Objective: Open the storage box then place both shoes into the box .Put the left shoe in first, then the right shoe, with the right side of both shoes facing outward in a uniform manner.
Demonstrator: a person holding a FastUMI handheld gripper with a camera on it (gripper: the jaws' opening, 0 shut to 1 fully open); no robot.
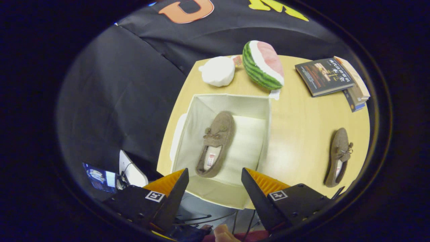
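Gripper (pixel 215 183) is wide open, empty, held high above the near edge of the box (pixel 268 111); fingers straddle the box's near wall with nothing between them

Box is open and sits on the desk (pixel 302 134). One shoe (pixel 217 143) already lies inside on the box floor, toward its left side, toe pointing away from the gripper, heel near the near wall, opening facing up. Looks like step one is done, though I can't confirm from here which foot it is

Second shoe (pixel 338 156) is on the desk, well to the right of the box and off past the right finger (pixel 255 191). Its long axis runs roughly parallel to the boxed shoe: toe away, heel toward the gripper, slight lean. Bow on top visible

Key relation for the next move: target lies right of the gripper line, not ahead. Gripper needs to translate right and drop, jaws closing across the shoe's width, so fingers stay about as oriented now. Free space in the box is the right half, beside the first shoe

Clutter at the far desk edge, well clear of the path: watermelon plush (pixel 263 65), white plush (pixel 218 71), books (pixel 332 79)

Risk: shoe is soft and low, so the grip may slip or squash the upper
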